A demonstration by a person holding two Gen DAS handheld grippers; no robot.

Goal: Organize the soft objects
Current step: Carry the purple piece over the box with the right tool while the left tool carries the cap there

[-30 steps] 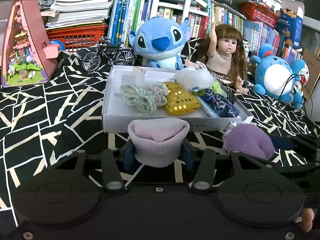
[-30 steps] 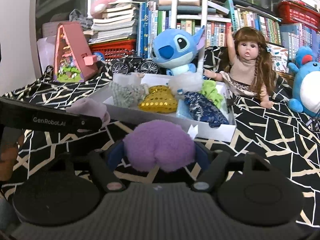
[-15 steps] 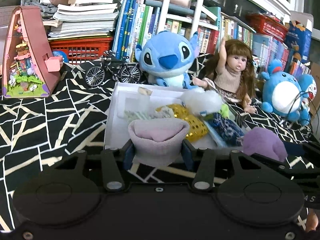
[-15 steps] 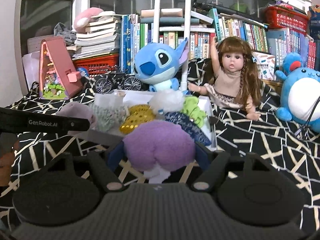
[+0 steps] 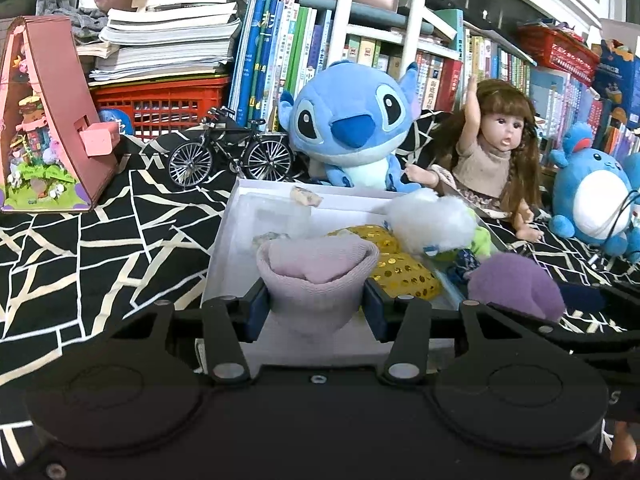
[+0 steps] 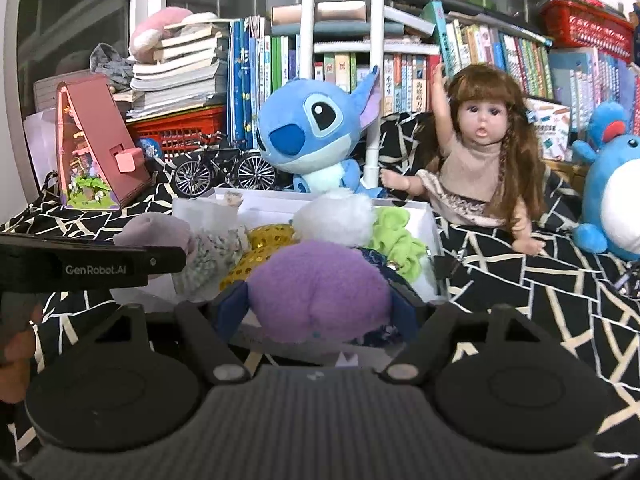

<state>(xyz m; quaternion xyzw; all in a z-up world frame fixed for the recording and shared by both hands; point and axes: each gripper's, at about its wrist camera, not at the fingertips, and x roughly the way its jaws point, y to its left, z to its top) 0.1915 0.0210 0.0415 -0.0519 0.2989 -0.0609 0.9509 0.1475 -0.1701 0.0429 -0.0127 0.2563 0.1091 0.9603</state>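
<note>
A pale pink rolled sock (image 5: 316, 276) is clamped between the fingers of the left gripper (image 5: 316, 312), over the near part of the white box (image 5: 224, 248). A fuzzy purple ball (image 6: 320, 288) is pinched in the right gripper (image 6: 320, 320), above the box's near right side. Ahead of both grippers, gold sequined pieces (image 5: 404, 276) and white fluff (image 5: 432, 220) are seen inside the box; beyond it, a blue plush (image 5: 352, 128) and a doll (image 5: 492, 152) are seated.
</note>
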